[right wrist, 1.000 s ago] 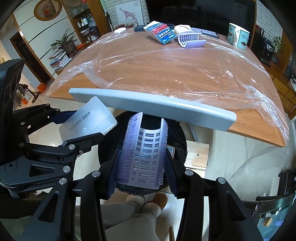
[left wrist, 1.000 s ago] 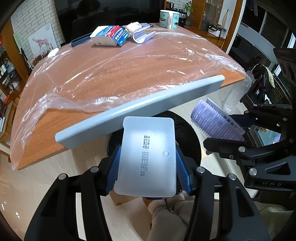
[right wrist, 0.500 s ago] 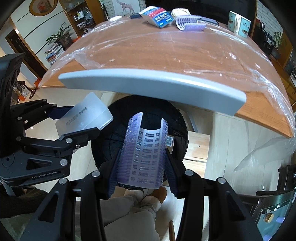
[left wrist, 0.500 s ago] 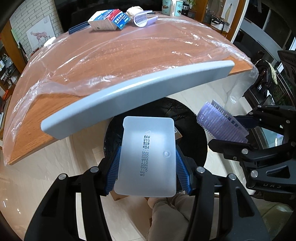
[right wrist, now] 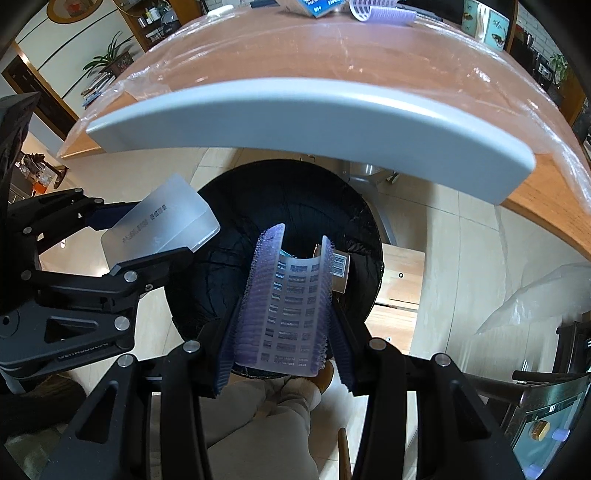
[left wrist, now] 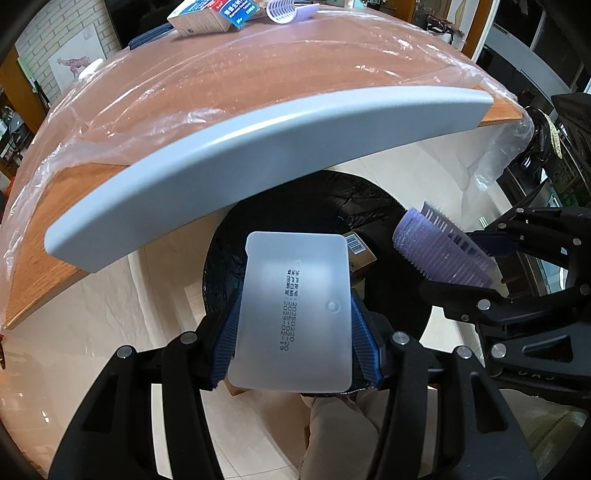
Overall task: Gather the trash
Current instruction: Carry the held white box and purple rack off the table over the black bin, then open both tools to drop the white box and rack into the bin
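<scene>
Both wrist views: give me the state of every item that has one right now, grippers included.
Left gripper: shut on the frosted plastic lid, above the bin.
Right gripper: shut on the purple plastic tray, above the bin.
Trash bin: open, black liner, a barcoded box inside.
Table: covered with clear plastic sheet; blue-and-red box on it.

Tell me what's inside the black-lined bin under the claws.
In the bin, a brown box with a barcode label lies on the black liner. The frosted lid and purple curved piece held above cover much of the bottom, so other contents cannot be ruled out.
</scene>
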The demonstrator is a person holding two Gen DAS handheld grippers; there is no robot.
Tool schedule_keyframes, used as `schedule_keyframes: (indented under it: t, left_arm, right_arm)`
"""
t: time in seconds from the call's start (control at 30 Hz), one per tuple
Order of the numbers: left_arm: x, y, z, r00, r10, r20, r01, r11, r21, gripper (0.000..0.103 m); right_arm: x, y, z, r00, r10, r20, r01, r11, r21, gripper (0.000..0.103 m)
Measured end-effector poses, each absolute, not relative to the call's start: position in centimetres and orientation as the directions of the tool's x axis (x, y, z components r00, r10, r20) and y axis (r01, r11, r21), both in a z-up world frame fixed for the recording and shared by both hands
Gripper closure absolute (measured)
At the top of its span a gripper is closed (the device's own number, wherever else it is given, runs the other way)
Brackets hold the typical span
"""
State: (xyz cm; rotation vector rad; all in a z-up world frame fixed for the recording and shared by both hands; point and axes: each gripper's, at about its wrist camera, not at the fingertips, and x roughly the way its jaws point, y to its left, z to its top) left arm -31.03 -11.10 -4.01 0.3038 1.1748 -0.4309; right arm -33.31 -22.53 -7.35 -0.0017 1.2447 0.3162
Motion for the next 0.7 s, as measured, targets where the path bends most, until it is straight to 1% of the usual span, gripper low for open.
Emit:
schedule_keyframes:
  t: [0.7]
  left_arm:
    - [-30.2,-12.0,-7.0,0.29,-0.121,-0.949,0.471,0.882,0.032,0.047]
  right_arm:
    - [-32.0,-22.3,-9.7,0.249,0.201,-0.947,-0.211,0.966,0.15,0.058]
